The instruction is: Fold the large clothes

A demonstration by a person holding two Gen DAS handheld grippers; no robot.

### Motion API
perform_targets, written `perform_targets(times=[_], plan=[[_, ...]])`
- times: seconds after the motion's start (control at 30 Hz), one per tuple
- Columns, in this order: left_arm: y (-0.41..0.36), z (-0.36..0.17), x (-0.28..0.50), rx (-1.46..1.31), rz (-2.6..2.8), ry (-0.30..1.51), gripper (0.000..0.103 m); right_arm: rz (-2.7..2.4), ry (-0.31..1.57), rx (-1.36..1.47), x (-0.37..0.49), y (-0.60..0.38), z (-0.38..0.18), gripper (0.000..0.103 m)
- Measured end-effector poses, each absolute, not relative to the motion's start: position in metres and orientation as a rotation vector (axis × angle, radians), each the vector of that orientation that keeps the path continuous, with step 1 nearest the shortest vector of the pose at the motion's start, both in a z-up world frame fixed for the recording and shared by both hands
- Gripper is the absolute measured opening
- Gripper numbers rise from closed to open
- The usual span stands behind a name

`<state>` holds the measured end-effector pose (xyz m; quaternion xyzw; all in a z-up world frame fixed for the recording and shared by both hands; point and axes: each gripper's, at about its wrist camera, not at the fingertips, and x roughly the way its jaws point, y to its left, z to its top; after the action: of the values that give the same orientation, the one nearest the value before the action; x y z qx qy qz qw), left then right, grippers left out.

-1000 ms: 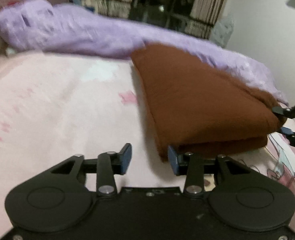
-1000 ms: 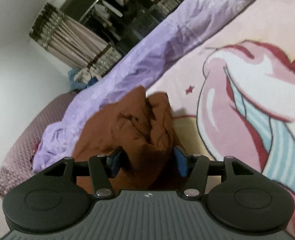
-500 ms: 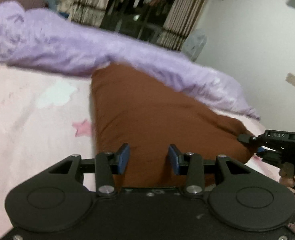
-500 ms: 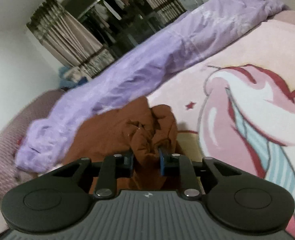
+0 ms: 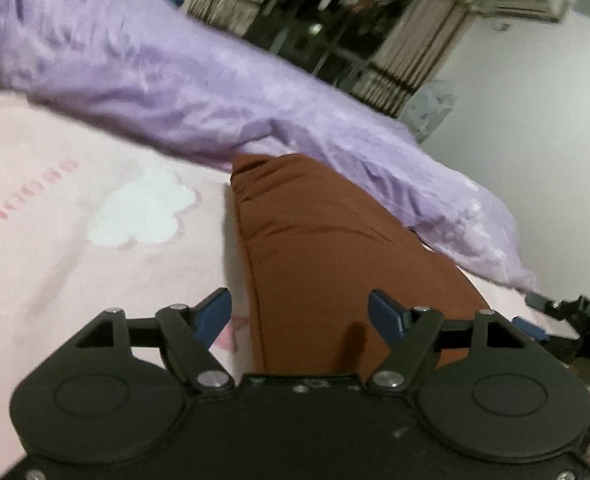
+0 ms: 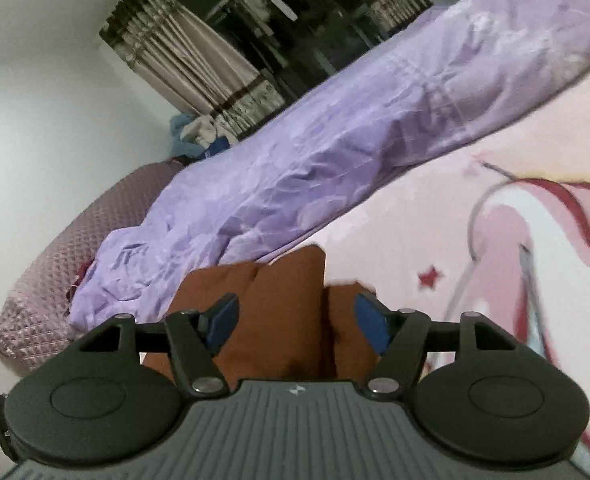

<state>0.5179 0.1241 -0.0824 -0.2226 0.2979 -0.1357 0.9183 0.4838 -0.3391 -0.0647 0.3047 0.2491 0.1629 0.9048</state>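
A brown garment (image 5: 327, 248) lies folded into a thick rectangle on the pink bedspread (image 5: 55, 240). My left gripper (image 5: 301, 314) is open, its blue pads straddling the garment's near left edge. In the right wrist view the same brown garment (image 6: 279, 300) shows bunched at its end. My right gripper (image 6: 297, 318) is open with the brown cloth between its pads, not pinched. The right gripper also shows at the far right of the left wrist view (image 5: 559, 316), at the garment's other end.
A rolled purple quilt (image 5: 215, 92) lies along the far side of the bed, right behind the garment; it also shows in the right wrist view (image 6: 355, 140). A mauve quilted headboard (image 6: 67, 264), curtains (image 6: 183, 68) and white walls stand beyond.
My right gripper, shut on the bunched brown cloth half a second ago, has opened. My left gripper has opened wider and moved in over the garment's near edge.
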Motion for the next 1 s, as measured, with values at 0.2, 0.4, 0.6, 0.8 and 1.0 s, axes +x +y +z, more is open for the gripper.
perform_targets(times=[0.2, 0.4, 0.6, 0.8, 1.0], plan=[[0.119, -0.103, 0.569, -0.607, -0.334, 0.701, 0.082, 0.371, 0.704, 0.612, 0.552, -0.316, -0.086, 0.077], [0.103, -0.088, 0.576, -0.565, -0.383, 0.668, 0.061, 0.434, 0.672, 0.61, 0.538, -0.308, -0.075, 0.008], [0.082, -0.079, 0.581, -0.429, -0.374, 0.65, 0.057, 0.36, 0.586, 0.532, 0.52, -0.317, -0.062, 0.008], [0.069, -0.095, 0.583, -0.303, -0.307, 0.669, 0.065, 0.304, 0.661, 0.532, 0.541, -0.307, -0.103, 0.015], [0.088, -0.062, 0.53, -0.288, -0.317, 0.614, 0.062, 0.268, 0.594, 0.648, 0.502, -0.336, -0.08, 0.058]])
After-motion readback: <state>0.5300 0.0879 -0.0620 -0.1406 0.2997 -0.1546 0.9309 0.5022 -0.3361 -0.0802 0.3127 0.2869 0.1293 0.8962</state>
